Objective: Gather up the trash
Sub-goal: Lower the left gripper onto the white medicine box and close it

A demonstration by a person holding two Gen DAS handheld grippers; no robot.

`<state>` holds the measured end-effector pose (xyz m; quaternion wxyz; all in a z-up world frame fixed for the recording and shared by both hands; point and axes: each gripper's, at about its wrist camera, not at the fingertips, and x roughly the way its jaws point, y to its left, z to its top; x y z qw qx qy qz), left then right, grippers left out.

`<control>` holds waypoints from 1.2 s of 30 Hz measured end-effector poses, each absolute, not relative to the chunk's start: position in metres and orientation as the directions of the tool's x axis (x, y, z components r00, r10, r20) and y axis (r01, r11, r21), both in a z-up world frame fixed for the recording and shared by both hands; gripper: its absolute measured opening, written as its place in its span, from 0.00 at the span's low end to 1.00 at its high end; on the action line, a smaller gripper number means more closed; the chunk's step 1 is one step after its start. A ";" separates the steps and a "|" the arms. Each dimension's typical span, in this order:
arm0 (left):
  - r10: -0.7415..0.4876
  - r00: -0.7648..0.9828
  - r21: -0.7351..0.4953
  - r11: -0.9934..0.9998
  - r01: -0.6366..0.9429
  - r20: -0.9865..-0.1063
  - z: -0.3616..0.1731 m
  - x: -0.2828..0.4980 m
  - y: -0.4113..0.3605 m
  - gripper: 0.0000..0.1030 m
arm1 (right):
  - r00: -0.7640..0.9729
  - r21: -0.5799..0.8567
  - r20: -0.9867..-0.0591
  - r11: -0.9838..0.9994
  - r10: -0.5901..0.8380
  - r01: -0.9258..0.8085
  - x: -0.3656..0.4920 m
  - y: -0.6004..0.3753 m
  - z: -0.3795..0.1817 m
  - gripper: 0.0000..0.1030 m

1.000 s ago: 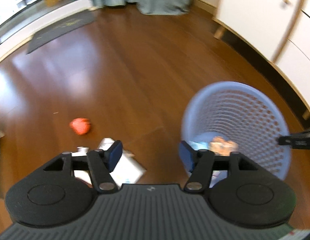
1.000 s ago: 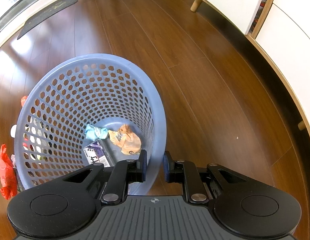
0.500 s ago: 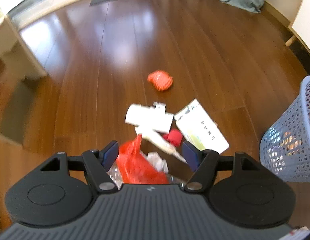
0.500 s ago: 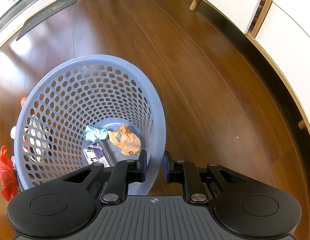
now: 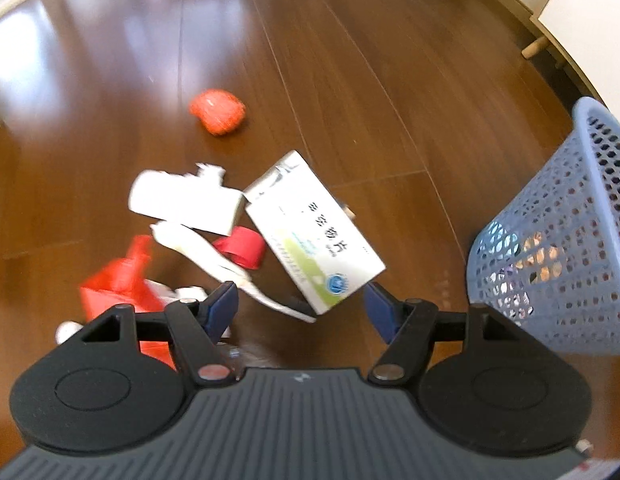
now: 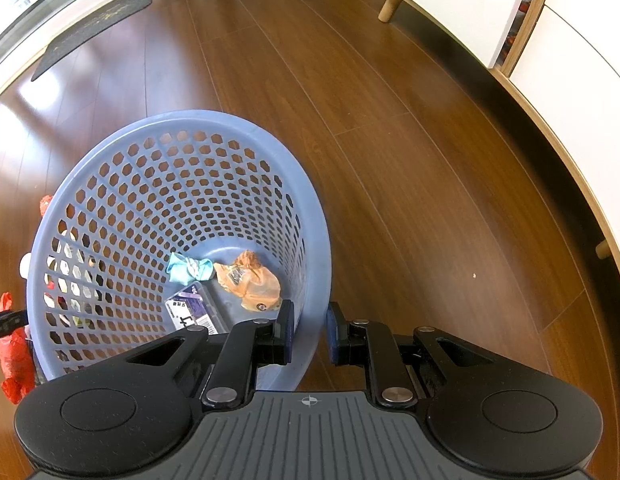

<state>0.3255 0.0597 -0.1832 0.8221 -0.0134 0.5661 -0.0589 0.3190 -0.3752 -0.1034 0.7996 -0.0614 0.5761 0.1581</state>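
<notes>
Left gripper [image 5: 299,304] hovering low over a messy pile on the wood floor [image 5: 350,80], jaws spread wide with nothing between them. Right in front of the fingertips: a white carton with green print [image 5: 314,232], lying flat and angled, its near corner reaching in between the blue pads [image 5: 221,306] but not touching either as far as can be told. Beside it to the left, a plain white box [image 5: 185,202], with a torn white wrapper [image 5: 225,268] running diagonally underneath and a red ring of tape or ribbon [image 5: 241,246] tucked between wrapper and carton. Red plastic bag [image 5: 117,280] crumpled at the lower left, partly hidden behind the left finger. Further out, on its own – a red-orange crumpled ball [image 5: 217,111], well apart from the pile.

Blue mesh basket [image 5: 558,240] standing at the right edge of the left view, near the pile but not touching it.

Right gripper [image 6: 308,332] clamped over the basket's near rim [image 6: 310,312] – one pad inside the wall, one outside, closed down on the plastic. Already down in the bottom of the basket: a light blue scrap [image 6: 187,270], a tan crumpled wrapper [image 6: 249,284] and a purple-and-white packet [image 6: 193,310]. Bits of red bag visible through the holes and past the left side of the basket.
</notes>
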 end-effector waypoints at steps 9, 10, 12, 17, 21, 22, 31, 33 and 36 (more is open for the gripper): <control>-0.168 0.328 -0.219 0.968 -0.123 -0.930 -0.233 0.367 0.073 0.71 | 0.285 0.086 -0.940 0.940 0.186 -0.331 0.319 -0.375 -0.104 0.12; -0.170 0.324 -0.223 0.966 -0.134 -0.931 -0.237 0.370 0.075 0.73 | 0.285 0.086 -0.940 0.939 0.187 -0.332 0.319 -0.375 -0.104 0.12; -0.171 0.314 -0.230 0.960 -0.158 -0.934 -0.246 0.376 0.079 0.75 | 0.284 0.086 -0.940 0.939 0.187 -0.334 0.319 -0.375 -0.104 0.12; -0.157 0.320 -0.230 0.951 -0.205 -0.934 -0.257 0.381 0.085 0.82 | 0.284 0.086 -0.940 0.937 0.188 -0.337 0.320 -0.375 -0.104 0.12; -0.189 0.318 -0.272 0.932 -0.239 -0.929 -0.264 0.386 0.086 0.84 | 0.285 0.082 -0.940 0.936 0.186 -0.341 0.320 -0.374 -0.104 0.12; -0.191 0.318 -0.274 0.931 -0.242 -0.929 -0.265 0.388 0.086 0.86 | 0.285 0.081 -0.940 0.936 0.185 -0.342 0.320 -0.374 -0.104 0.12; -0.161 0.333 -0.247 0.940 -0.235 -0.929 -0.265 0.397 0.074 0.92 | 0.287 0.076 -0.940 0.933 0.185 -0.352 0.320 -0.374 -0.104 0.13; -0.153 0.342 -0.234 0.949 -0.210 -0.927 -0.261 0.398 0.069 0.89 | 0.287 0.076 -0.940 0.932 0.186 -0.354 0.320 -0.373 -0.104 0.13; -0.148 0.353 -0.223 0.958 -0.179 -0.924 -0.259 0.398 0.068 0.75 | 0.286 0.079 -0.939 0.931 0.190 -0.357 0.320 -0.374 -0.104 0.13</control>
